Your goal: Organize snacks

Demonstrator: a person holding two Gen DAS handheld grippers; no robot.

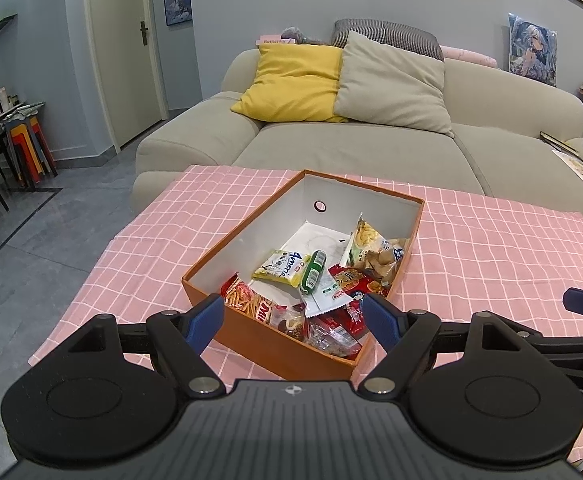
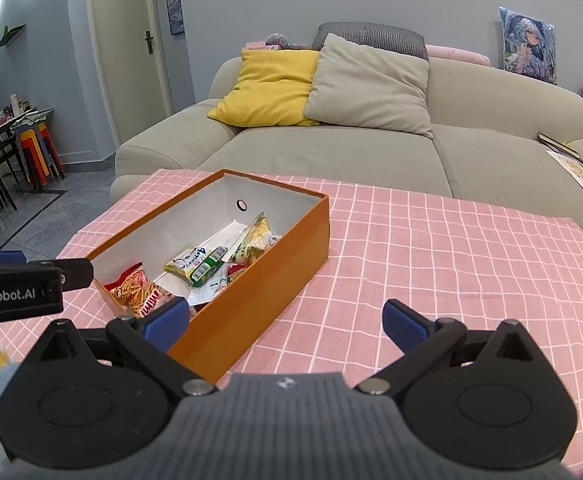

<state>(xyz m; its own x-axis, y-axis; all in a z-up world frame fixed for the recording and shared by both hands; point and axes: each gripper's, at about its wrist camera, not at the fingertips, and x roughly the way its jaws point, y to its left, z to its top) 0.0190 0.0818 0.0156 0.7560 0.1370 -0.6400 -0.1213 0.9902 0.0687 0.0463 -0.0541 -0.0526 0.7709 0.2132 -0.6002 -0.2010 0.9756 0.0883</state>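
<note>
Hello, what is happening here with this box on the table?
A person holds two grippers over a table with a pink checked cloth. An orange box on it holds several snack packets, among them a yellow packet and a green tube. The left gripper is open over the box's near end; the right gripper is open beside the box. Neither grips anything.

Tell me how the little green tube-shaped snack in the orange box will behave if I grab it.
The green tube-shaped snack looks round, so it may roll or slip between flat pads. It probably is light. It rests on loose packets in the orange box, so pushing may shift them too.
</note>
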